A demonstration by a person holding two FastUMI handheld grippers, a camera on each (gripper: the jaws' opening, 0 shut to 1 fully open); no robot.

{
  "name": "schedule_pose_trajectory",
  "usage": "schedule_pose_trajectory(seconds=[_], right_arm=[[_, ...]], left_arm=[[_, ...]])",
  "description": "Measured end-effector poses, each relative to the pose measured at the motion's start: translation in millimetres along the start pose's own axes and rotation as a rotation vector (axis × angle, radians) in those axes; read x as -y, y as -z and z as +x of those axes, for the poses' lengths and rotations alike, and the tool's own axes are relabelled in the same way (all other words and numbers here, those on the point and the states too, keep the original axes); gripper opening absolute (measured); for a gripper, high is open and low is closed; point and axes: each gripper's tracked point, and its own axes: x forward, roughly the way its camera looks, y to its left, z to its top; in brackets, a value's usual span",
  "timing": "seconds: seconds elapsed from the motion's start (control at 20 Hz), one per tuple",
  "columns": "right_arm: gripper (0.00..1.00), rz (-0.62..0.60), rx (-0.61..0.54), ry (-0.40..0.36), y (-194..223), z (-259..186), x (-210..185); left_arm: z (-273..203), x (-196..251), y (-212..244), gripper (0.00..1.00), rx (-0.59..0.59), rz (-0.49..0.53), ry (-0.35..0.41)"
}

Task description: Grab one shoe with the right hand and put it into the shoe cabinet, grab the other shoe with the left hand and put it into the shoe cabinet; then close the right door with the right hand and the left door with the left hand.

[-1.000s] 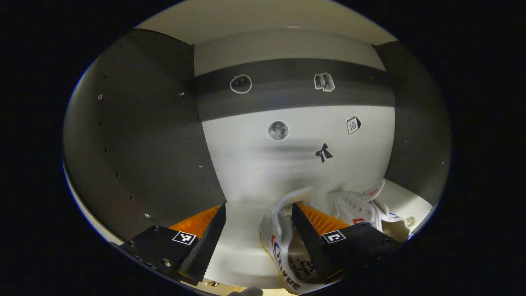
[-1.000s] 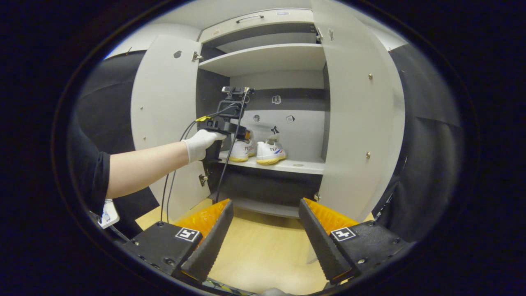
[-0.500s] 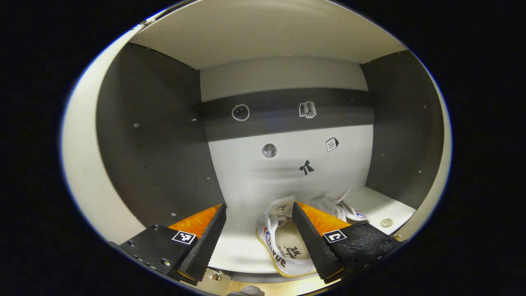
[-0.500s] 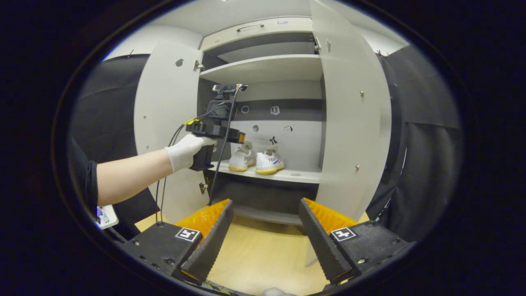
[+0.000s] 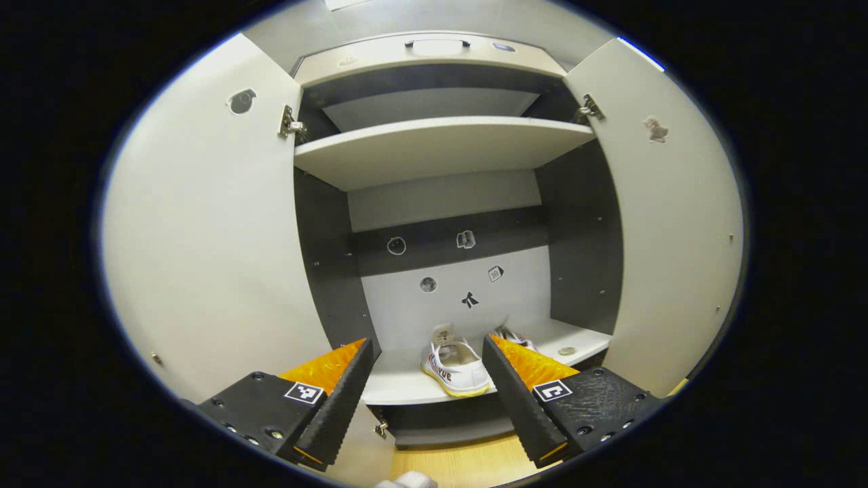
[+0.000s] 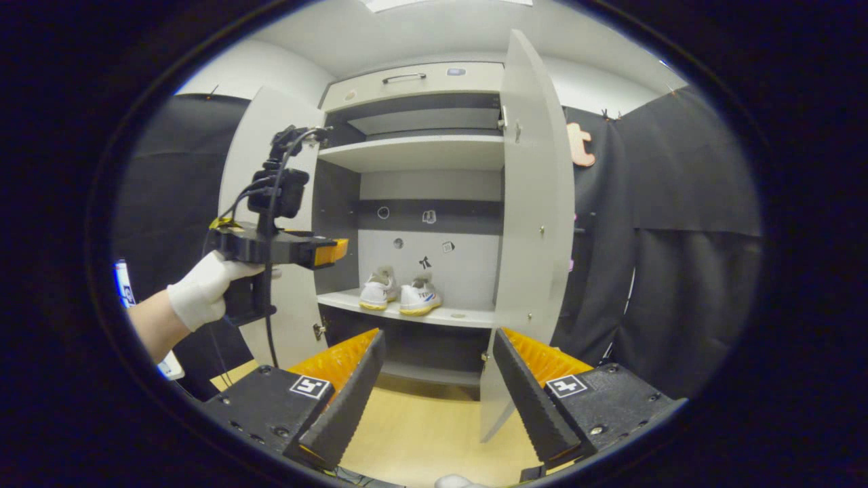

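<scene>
Two white shoes with yellow soles stand side by side on the lower shelf (image 6: 468, 316) of the open shoe cabinet: the left shoe (image 6: 377, 292) and the right shoe (image 6: 419, 297). In the left gripper view one shoe (image 5: 458, 363) shows between my fingers, the other (image 5: 512, 336) is partly hidden behind a finger. My left gripper (image 5: 426, 400) is open and empty, out in front of the cabinet; it also appears in the right gripper view as the left gripper (image 6: 319, 251) held by a gloved hand (image 6: 203, 295). My right gripper (image 6: 437, 396) is open and empty, farther back. The left door (image 5: 196, 224) and right door (image 6: 532, 230) stand open.
An upper shelf (image 6: 420, 152) and a top drawer with a handle (image 6: 403, 78) sit above the shoes. A small round disc (image 5: 567, 351) lies on the lower shelf to the right. Wooden floor (image 6: 420, 440) lies before the cabinet; black cloth hangs on both sides.
My left gripper has pulled back out of the cabinet, leaving the shoe on the shelf. My right gripper has also backed away, so the cabinet looks smaller.
</scene>
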Motion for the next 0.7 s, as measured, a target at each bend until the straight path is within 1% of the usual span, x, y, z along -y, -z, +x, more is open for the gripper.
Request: schedule_pose_trajectory(seconds=[0.05,0.1,0.15,0.2,0.25,0.4,0.45,0.5,0.55,0.6,0.65,0.7], right_arm=[[0.97,0.0,0.015,0.015,-4,-8,2],[1.0,-0.001,0.021,0.03,-5,-15,6],[0.97,0.001,0.029,0.045,-7,-23,10],[1.0,0.008,0.039,0.061,-10,-31,16],[0.97,0.012,0.045,0.077,-12,-37,22],[0.97,0.021,0.055,0.128,-15,-56,47],[1.0,0.027,0.057,0.144,-15,-59,56],[1.0,0.034,0.056,0.156,-15,-62,65],[1.0,0.039,0.051,0.161,-12,-64,72],[1.0,0.043,0.042,0.163,-8,-64,78],[1.0,0.051,0.025,0.162,-2,-62,85],[1.0,0.06,0.009,0.158,2,-60,92]], left_arm=[[-19,-3,-4,0.96,0.014,0.001,-0.004],[-37,-1,-3,0.96,0.024,-0.003,-0.003],[-55,-1,-4,1.0,0.032,-0.014,-0.002],[-73,-1,-2,1.0,0.04,-0.023,0.0],[-91,-2,-1,0.96,0.044,-0.03,-0.004],[-132,-3,8,0.96,0.046,-0.063,-0.011],[-143,0,14,0.96,0.034,-0.087,-0.007],[-155,2,21,1.0,0.019,-0.109,-0.007],[-163,5,27,0.96,0.007,-0.129,-0.006],[-171,6,30,1.0,0.011,-0.137,-0.003],[-178,8,31,0.96,0.026,-0.137,-0.008],[-183,5,34,0.96,0.031,-0.126,-0.025]])
